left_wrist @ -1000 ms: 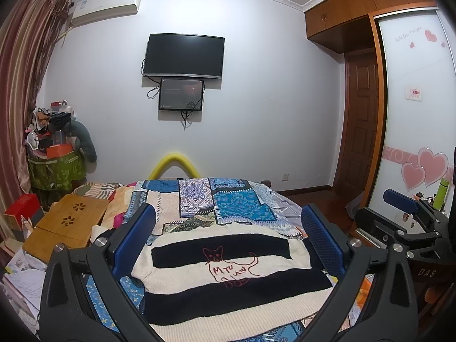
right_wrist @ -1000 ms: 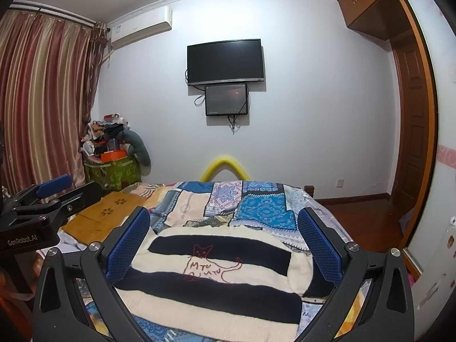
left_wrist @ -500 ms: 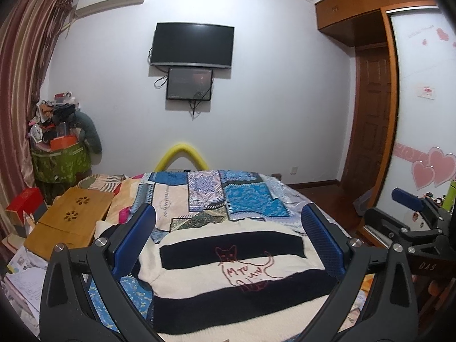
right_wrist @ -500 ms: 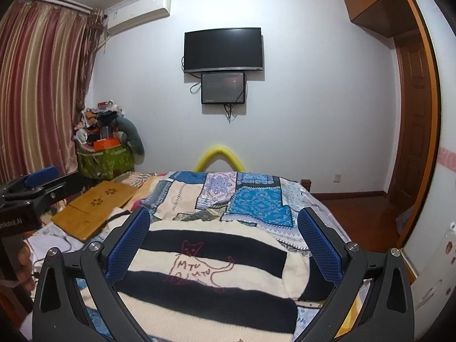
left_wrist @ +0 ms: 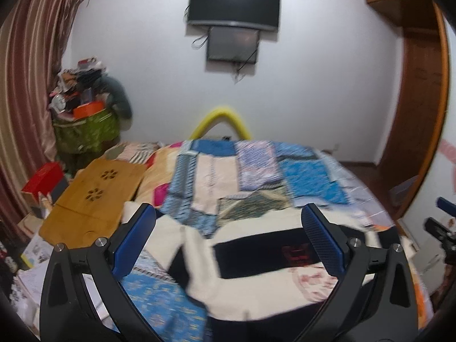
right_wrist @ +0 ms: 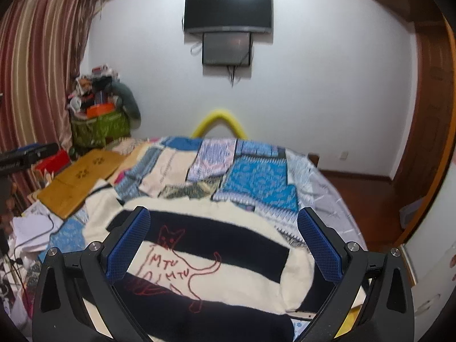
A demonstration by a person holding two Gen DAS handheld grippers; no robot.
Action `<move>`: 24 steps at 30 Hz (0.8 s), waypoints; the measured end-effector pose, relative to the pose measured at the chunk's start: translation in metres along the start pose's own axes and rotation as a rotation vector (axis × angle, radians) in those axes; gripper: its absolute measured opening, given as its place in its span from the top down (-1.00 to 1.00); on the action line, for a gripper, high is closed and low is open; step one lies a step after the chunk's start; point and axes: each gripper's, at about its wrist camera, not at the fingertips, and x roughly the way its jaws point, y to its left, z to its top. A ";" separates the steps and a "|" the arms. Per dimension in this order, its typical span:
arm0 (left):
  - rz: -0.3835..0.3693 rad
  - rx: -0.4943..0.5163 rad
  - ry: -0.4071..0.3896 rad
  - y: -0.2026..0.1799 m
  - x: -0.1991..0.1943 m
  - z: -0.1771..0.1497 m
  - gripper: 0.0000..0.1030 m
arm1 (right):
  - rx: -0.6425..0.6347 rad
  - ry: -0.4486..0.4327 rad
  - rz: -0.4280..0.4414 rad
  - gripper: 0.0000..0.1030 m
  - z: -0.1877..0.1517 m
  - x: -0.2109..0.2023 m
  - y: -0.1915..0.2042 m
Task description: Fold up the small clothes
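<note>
A cream and black striped sweater point(right_wrist: 216, 245) with a red cat outline lies flat on the patchwork bedspread point(right_wrist: 250, 173). In the left wrist view the sweater point(left_wrist: 256, 256) shows its left sleeve stretched toward the wooden board. My left gripper point(left_wrist: 228, 245) hangs open above the sweater's left part, nothing between its blue pads. My right gripper point(right_wrist: 225, 245) is open above the cat drawing, empty too. The other gripper point(left_wrist: 439, 228) pokes in at the right edge of the left wrist view, and at the left edge point(right_wrist: 25, 154) of the right wrist view.
A wooden lap board point(left_wrist: 94, 196) lies left of the bed, with a red box point(left_wrist: 42, 179) and papers near it. A cluttered green basket point(left_wrist: 85, 131) stands by the striped curtain point(left_wrist: 25, 85). A yellow foam arch point(left_wrist: 219, 119) rises behind the bed. A wardrobe door point(right_wrist: 427, 114) stands at right.
Both grippers have tilted down and moved closer over the sweater; the left one has also swung left, so the sleeve and wooden board now show more. Both stay open.
</note>
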 end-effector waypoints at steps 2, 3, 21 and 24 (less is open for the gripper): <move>0.043 -0.012 0.048 0.018 0.023 0.000 -1.00 | 0.002 0.041 0.016 -0.99 0.000 0.015 -0.006; 0.053 -0.027 0.070 0.029 0.035 0.000 -1.00 | 0.004 0.061 0.020 -0.99 0.000 0.022 -0.009; 0.195 -0.166 0.492 0.133 0.191 -0.076 -0.75 | 0.127 0.334 0.079 -0.99 -0.021 0.142 -0.057; 0.201 -0.177 0.533 0.138 0.207 -0.087 -0.58 | 0.129 0.358 0.092 -0.98 -0.027 0.154 -0.056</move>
